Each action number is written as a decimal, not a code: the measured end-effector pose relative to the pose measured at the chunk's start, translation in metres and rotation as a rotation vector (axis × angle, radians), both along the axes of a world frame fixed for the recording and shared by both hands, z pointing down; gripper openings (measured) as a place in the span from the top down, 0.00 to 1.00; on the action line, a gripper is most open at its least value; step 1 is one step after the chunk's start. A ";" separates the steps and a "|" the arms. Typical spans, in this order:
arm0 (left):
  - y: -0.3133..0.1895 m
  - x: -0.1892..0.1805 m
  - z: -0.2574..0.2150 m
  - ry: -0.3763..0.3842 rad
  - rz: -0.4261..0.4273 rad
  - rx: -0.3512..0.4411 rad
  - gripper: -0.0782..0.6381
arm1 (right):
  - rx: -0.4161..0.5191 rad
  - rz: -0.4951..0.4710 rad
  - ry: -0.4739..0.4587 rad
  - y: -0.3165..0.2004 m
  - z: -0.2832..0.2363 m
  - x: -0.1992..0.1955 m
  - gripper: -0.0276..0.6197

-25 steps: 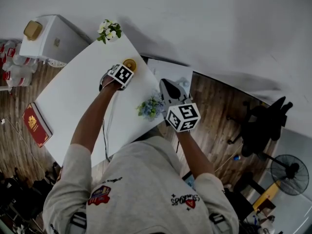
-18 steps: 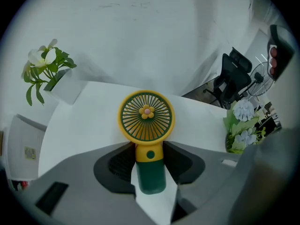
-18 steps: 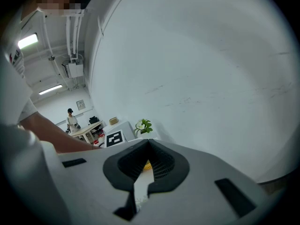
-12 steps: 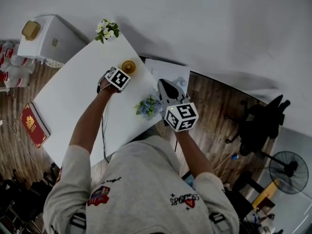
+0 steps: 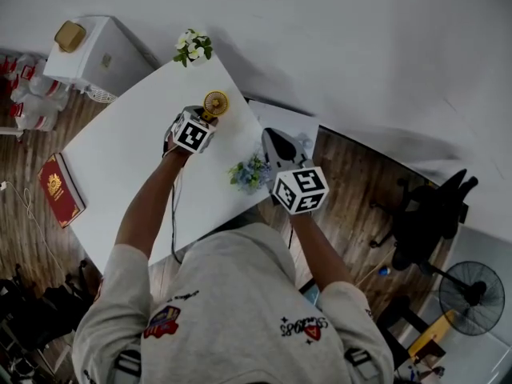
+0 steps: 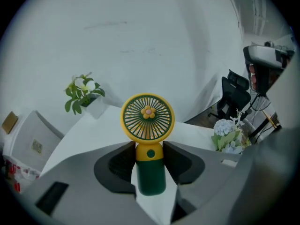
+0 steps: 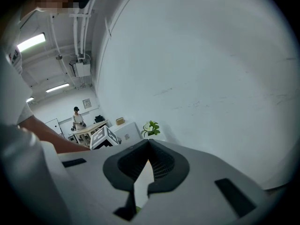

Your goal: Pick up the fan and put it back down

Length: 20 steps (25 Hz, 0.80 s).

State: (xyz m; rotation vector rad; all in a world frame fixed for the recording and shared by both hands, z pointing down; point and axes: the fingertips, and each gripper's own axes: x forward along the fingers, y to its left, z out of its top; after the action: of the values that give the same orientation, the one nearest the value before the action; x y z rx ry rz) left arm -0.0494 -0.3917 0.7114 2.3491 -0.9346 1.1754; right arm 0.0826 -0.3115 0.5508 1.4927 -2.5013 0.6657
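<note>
A small hand fan (image 6: 147, 118) with a yellow round head and a dark green handle stands upright between the jaws of my left gripper (image 6: 150, 156). The pads press on the handle from both sides. In the head view the fan (image 5: 214, 102) is held just above the far part of the white table (image 5: 120, 158), in front of the left gripper (image 5: 206, 116). My right gripper (image 5: 272, 138) hovers off the table's right edge, away from the fan. In its own view the right gripper (image 7: 149, 141) has its tips together and nothing between them.
A potted plant (image 5: 192, 46) stands at the table's far corner and a blue flower bunch (image 5: 250, 173) at its right edge. A cable (image 5: 174, 214) trails along the table. A white cabinet (image 5: 104, 50), a red book (image 5: 60, 189) and an office chair (image 5: 428, 206) surround it.
My left gripper has closed on the fan's handle and risen with it, tipping the fan upright. The right gripper has stayed where it was.
</note>
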 end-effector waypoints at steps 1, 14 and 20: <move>0.004 -0.004 -0.004 0.015 -0.017 0.000 0.64 | 0.007 -0.009 -0.002 0.001 -0.003 -0.003 0.95; 0.054 -0.077 -0.115 0.186 -0.215 0.235 0.64 | 0.103 -0.155 -0.011 0.030 -0.048 -0.068 0.95; 0.089 -0.123 -0.166 0.224 -0.300 0.354 0.64 | 0.152 -0.214 -0.018 0.046 -0.072 -0.102 0.95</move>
State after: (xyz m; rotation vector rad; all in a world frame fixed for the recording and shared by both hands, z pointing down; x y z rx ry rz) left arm -0.1726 -0.3030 0.5453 2.4212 -1.4448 0.6584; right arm -0.0193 -0.2659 0.4790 1.2408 -2.7281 0.4654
